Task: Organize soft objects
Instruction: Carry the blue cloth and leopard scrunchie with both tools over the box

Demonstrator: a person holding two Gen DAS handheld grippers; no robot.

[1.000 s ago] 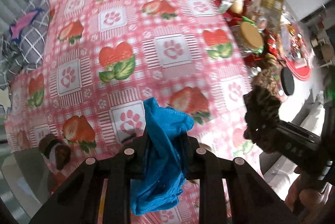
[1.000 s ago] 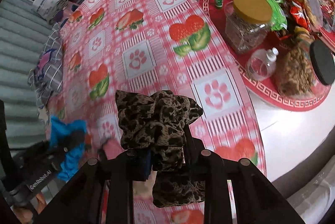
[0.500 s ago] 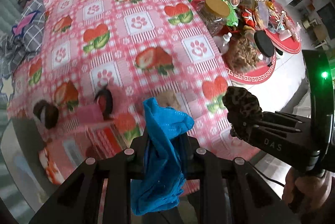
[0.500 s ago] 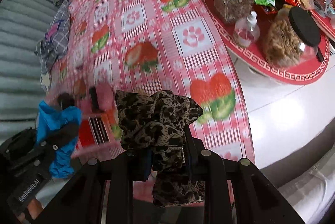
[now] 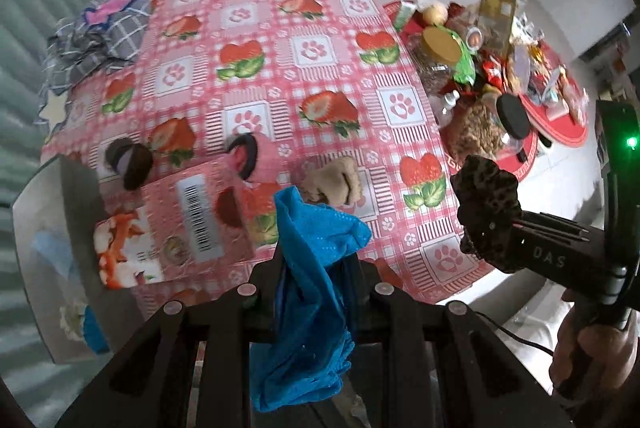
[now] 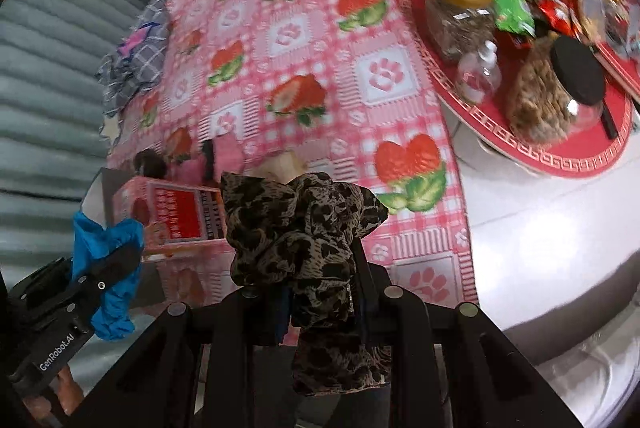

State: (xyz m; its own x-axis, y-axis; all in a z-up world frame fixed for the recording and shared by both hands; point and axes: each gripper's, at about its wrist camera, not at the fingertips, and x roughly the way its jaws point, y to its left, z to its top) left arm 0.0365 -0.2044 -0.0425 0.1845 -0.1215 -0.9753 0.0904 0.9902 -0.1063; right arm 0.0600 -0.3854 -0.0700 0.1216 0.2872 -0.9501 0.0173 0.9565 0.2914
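Carrying both scrunchies above the box, the left gripper pinches the blue one and the right gripper the leopard one; next, each likely needs lowering and releasing there.

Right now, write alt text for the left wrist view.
The left hand-held gripper is shut on a blue mesh cloth above a strawberry-print tablecloth. At right, the right hand-held gripper holds a leopard-print scrunchie.
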